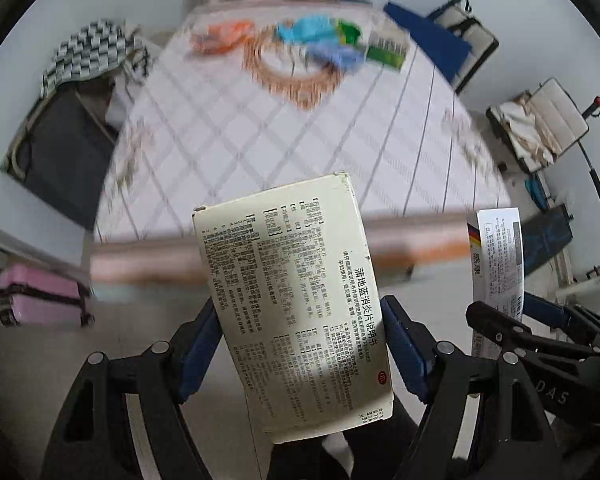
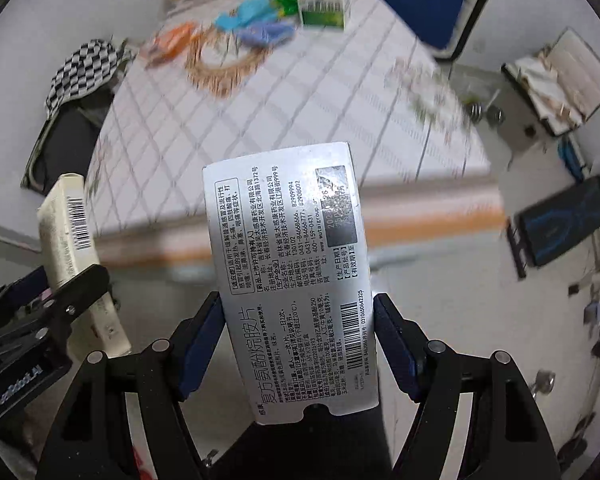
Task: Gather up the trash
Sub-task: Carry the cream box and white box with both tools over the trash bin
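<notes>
The right gripper [image 2: 298,340] is closed on a silver medicine box [image 2: 288,280] — its blue fingers [image 2: 202,344] press both long sides, and the printed face with a barcode looks toward the camera. At the left edge, the left gripper [image 2: 74,294] clamps a cream box [image 2: 70,236], also with a barcode, tilted. Behind them lies a white quilted mattress [image 2: 284,120], blurred. On its far end there are a green carton [image 2: 324,10], blue wrappers [image 2: 252,16] and an orange packet [image 2: 170,44] — close together. A checkered cloth [image 2: 84,70] hangs beside the mattress on the left.
</notes>
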The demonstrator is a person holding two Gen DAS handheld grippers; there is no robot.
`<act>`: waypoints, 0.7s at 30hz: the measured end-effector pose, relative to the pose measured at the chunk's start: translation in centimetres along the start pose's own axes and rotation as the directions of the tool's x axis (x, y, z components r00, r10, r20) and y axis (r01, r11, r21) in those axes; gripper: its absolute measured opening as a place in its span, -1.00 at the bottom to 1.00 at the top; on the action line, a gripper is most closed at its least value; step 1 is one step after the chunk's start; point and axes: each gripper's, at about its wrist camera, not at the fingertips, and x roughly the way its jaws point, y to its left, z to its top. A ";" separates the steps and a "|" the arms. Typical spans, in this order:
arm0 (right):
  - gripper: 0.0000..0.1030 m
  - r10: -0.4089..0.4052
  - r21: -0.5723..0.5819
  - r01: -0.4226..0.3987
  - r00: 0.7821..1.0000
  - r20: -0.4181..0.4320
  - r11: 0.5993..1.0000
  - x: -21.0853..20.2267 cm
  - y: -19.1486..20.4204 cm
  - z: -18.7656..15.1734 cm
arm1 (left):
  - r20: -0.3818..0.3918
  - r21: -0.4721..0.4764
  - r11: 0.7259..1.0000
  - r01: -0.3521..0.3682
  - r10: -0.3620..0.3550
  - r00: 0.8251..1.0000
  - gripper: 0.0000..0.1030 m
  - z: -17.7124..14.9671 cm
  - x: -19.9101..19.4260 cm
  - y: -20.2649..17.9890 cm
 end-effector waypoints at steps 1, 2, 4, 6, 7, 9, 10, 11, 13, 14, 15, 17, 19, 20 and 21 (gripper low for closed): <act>0.47 0.004 0.000 -0.004 1.000 -0.023 1.000 0.9 0.0 -1.3 | -0.031 -0.002 1.000 0.002 -0.002 1.000 0.46 -1.3 1.2 0.1; 0.47 0.009 0.010 -0.009 0.999 -0.050 1.000 2.0 -0.1 -2.7 | -0.054 -0.008 1.000 0.007 -0.008 0.999 0.46 -2.2 2.1 0.3; 0.47 0.024 0.025 -0.021 0.994 -0.108 0.999 4.4 -0.5 -4.9 | -0.122 -0.037 0.999 0.019 -0.024 0.992 0.46 -4.4 5.0 0.7; 0.47 0.027 0.044 -0.021 0.987 -0.161 0.999 7.7 -1.3 -6.9 | -0.179 -0.075 0.997 0.038 -0.050 0.983 0.46 -6.0 8.0 1.4; 0.47 0.031 0.051 -0.022 0.983 -0.179 0.998 9.1 -1.7 -7.5 | -0.213 -0.103 0.993 0.051 -0.072 0.974 0.46 -6.9 10.6 1.8; 0.47 0.057 0.092 -0.036 0.971 -0.234 0.995 13.6 -3.0 -9.4 | -0.252 -0.141 0.988 0.063 -0.097 0.963 0.46 -8.1 14.4 2.5; 0.47 0.075 0.111 -0.048 0.963 -0.257 0.993 15.8 -3.5 -10.0 | -0.270 -0.165 0.984 0.068 -0.111 0.957 0.46 -8.7 16.7 3.0; 0.47 0.097 0.138 -0.061 0.957 -0.274 0.989 18.2 -4.2 -10.7 | -0.284 -0.191 0.979 0.070 -0.123 0.951 0.46 -9.3 19.1 3.5; 0.47 0.129 0.169 -0.081 0.946 -0.297 0.982 22.7 -5.2 -11.7 | -0.308 -0.231 0.969 0.088 -0.159 0.938 0.46 -10.2 23.9 4.3; 0.47 0.145 0.182 -0.092 0.942 -0.303 0.979 24.7 -5.6 -12.0 | -0.322 -0.250 0.963 0.100 -0.180 0.930 0.47 -10.6 26.6 4.8; 0.47 0.158 0.197 -0.100 0.938 -0.308 0.975 27.0 -6.0 -12.4 | -0.329 -0.266 0.957 0.118 -0.205 0.922 0.47 -10.9 28.7 5.0; 0.47 0.193 0.220 -0.124 0.925 -0.329 0.968 32.1 -6.5 -12.9 | -0.352 -0.298 0.945 0.136 -0.241 0.904 0.49 -11.4 33.5 5.7; 0.47 0.219 0.243 -0.141 0.918 -0.332 0.960 36.7 -6.9 -13.2 | -0.343 -0.304 0.940 0.157 -0.262 0.902 0.50 -11.6 36.5 6.2; 0.48 0.229 0.244 -0.150 0.914 -0.335 0.958 38.9 -7.0 -13.2 | -0.340 -0.289 0.946 0.144 -0.242 0.909 0.53 -11.5 38.0 6.4; 0.48 0.245 0.248 -0.165 0.909 -0.337 0.955 41.1 -7.0 -13.3 | -0.336 -0.282 0.949 0.137 -0.232 0.913 0.62 -11.6 39.0 6.7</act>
